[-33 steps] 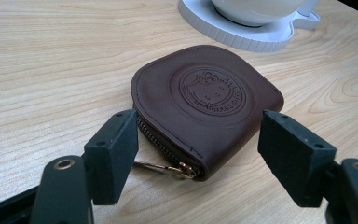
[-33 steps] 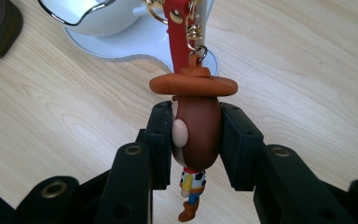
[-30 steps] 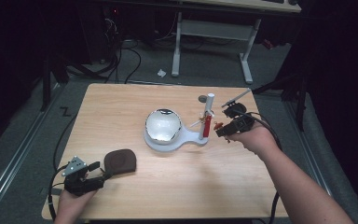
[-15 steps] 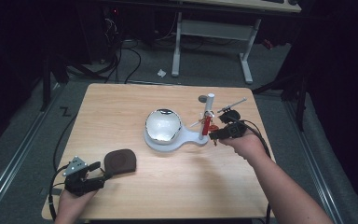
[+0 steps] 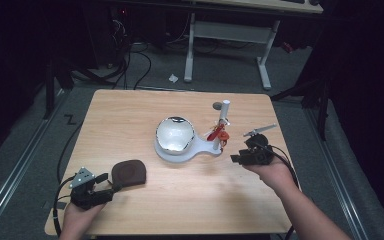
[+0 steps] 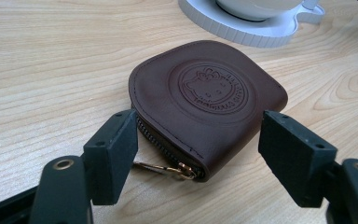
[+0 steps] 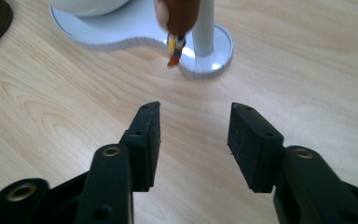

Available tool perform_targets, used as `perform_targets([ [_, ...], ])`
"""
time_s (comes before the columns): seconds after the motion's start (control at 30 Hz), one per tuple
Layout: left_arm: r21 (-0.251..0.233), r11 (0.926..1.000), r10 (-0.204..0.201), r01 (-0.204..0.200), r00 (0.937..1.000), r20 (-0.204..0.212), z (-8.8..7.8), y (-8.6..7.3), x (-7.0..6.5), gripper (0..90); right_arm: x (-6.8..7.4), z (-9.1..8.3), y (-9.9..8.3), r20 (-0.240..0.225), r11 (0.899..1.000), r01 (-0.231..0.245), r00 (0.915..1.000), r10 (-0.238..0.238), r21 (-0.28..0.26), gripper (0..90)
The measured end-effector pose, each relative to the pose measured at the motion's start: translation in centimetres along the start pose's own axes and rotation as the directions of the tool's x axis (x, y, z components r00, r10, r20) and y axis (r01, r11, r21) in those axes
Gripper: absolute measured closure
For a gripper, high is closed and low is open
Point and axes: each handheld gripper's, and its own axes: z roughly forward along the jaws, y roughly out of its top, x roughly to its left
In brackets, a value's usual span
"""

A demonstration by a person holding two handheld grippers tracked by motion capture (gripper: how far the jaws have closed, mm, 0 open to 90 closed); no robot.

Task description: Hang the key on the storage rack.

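between left gripper (image 6: 198, 154) jaws, brown pouch (image 6: 209, 102)

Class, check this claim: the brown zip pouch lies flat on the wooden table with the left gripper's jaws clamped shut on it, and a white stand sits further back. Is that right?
Not quite. The left gripper is open: in the left gripper view its jaws stand apart on either side of the brown zip pouch without pressing it. The pouch does lie flat on the wooden table, with the white stand further back.
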Motion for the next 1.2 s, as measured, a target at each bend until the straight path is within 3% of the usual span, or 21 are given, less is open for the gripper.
perform_targets([
  [0.1, 0.005, 0.9999, -0.013, 0.013, 0.9999, 0.004, 0.1, 0.0, 0.0, 28.9, 0.2, -0.1, -2.0, 0.01, 0.998, -0.036, 0.9993, 0.037, -0.059, 52.6],
  [0.2, 0.012, 0.9999, -0.009, 0.009, 1.0, -0.001, 0.2, 0.0, -0.1, 28.9, 0.9, 0.2, -4.1, 0.06, 0.995, 0.009, 0.9982, -0.003, -0.097, 52.5],
  [0.47, 0.023, 0.9997, -0.013, 0.013, 0.9999, -0.007, 0.2, -0.1, -0.4, 28.4, 1.8, 1.5, -8.8, 0.073, 0.981, 0.039, 0.997, -0.025, -0.19, 51.0],
  [0.63, 0.026, 0.9995, -0.018, 0.019, 0.9998, -0.01, 0.2, -0.1, -0.4, 28.0, 1.5, 1.8, -11.3, 0.114, 0.961, 0.053, 0.9933, -0.023, -0.27, 52.9],
  [0.67, 0.029, 0.9994, -0.018, 0.018, 0.9996, -0.022, 0.2, -0.1, -0.5, 28.0, 1.2, 1.9, -12.2, 0.139, 0.954, 0.038, 0.9903, 0.004, -0.297, 53.8],
  [0.73, 0.025, 0.9994, -0.024, 0.024, 0.9993, -0.029, 0.2, -0.1, -0.5, 27.8, 0.6, 2.3, -14.2, 0.127, 0.935, -0.017, 0.9898, 0.066, -0.355, 55.3],
  [0.77, 0.016, 0.9994, -0.03, 0.031, 0.999, -0.033, 0.2, 0.0, -0.5, 27.6, 0.3, 2.3, -14.4, 0.091, 0.943, -0.038, 0.9932, 0.072, -0.331, 53.2],
  [0.8, 0.009, 0.9993, -0.035, 0.036, 0.9987, -0.037, 0.2, 0.0, -0.5, 27.6, 0.1, 1.8, -14.4, 0.092, 0.941, -0.018, 0.9944, 0.052, -0.338, 53.3],
  [0.83, 0.01, 0.9993, -0.037, 0.037, 0.9985, -0.041, 0.2, 0.1, -0.5, 27.5, 0.0, 1.4, -14.5, 0.12, 0.93, 0.014, 0.9923, 0.032, -0.366, 53.1],
  [0.87, 0.009, 0.9992, -0.04, 0.04, 0.9983, -0.044, 0.2, 0.1, -0.5, 26.9, -0.2, 1.1, -14.6, 0.119, 0.926, 0.016, 0.9924, 0.031, -0.378, 52.6],
  [0.97, 0.0, 0.9981, -0.061, 0.061, 0.9966, -0.056, 0.2, 0.4, -0.4, 26.3, -1.0, 0.7, -14.8, 0.076, 0.913, -0.032, 0.9947, 0.069, -0.407, 51.3],
  [1.1, -0.007, 0.9981, -0.062, 0.061, 0.9945, -0.084, 0.3, 0.6, -0.2, 29.6, -1.0, 1.0, -14.9, 0.082, 0.92, -0.018, 0.9952, 0.054, -0.39, 51.6],
  [1.2, -0.027, 0.9968, -0.078, 0.076, 0.9921, -0.098, 0.4, 0.8, 0.4, 40.2, -0.9, 1.3, -14.7, 0.083, 0.926, -0.007, 0.9957, 0.042, -0.378, 51.6],
])
